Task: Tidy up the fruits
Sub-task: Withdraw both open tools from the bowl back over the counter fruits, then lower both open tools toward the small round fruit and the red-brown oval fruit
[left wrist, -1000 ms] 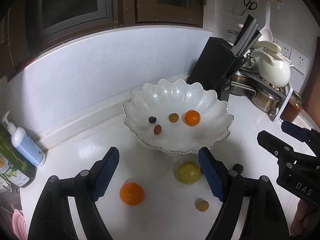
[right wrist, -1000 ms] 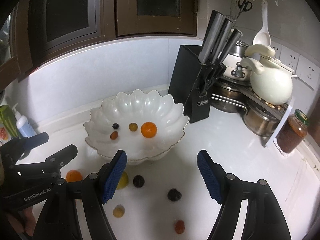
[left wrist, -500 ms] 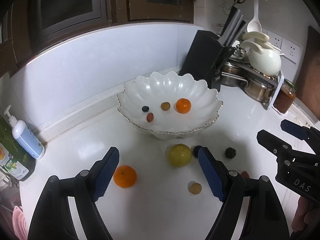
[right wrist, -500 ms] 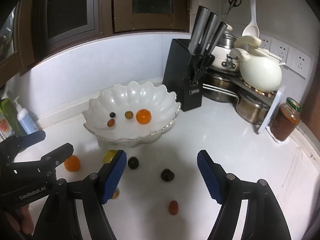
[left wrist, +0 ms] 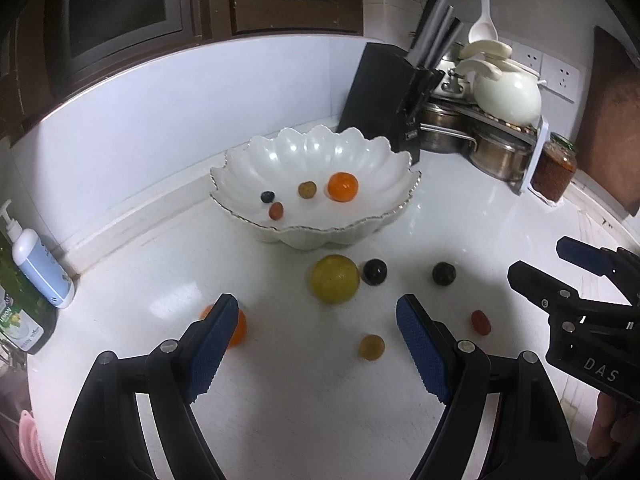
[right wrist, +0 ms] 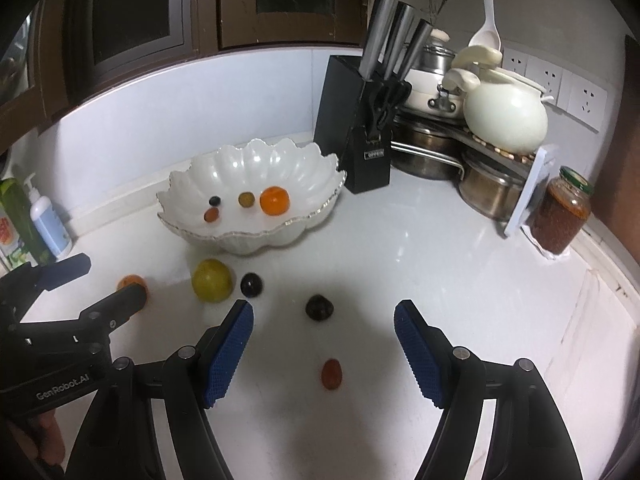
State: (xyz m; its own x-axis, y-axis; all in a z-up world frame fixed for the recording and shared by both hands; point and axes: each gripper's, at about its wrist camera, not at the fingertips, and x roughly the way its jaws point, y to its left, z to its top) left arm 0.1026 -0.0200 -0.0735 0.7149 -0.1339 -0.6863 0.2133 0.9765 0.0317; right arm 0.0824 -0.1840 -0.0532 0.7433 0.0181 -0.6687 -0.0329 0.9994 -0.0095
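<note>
Partly hidden: orange (left wrist: pixel 240 328) behind left gripper (left wrist: pixel 316 344) jaws, both empty.

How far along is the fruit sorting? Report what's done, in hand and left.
Done: four fruits lie in the white bowl, among them an orange. In hand: nothing; the left gripper and right gripper are open and empty. Left: six fruits on the counter, including the yellow fruit.

Table (left wrist: pixel 460 216): white, glossy, smooth, mirrors the light. Scalloped bowl (left wrist: pixel 320 152): glazed, shiny, ceramic-looking. Left tool (left wrist: pixel 316 344): matt black plastic, ribbed blue pads. Knife block (right wrist: pixel 352 120): matt black; knife handles brushed metal. Pots (right wrist: pixel 492 184): dull steel. Cabinets (right wrist: pixel 280 0): dark wood.
</note>
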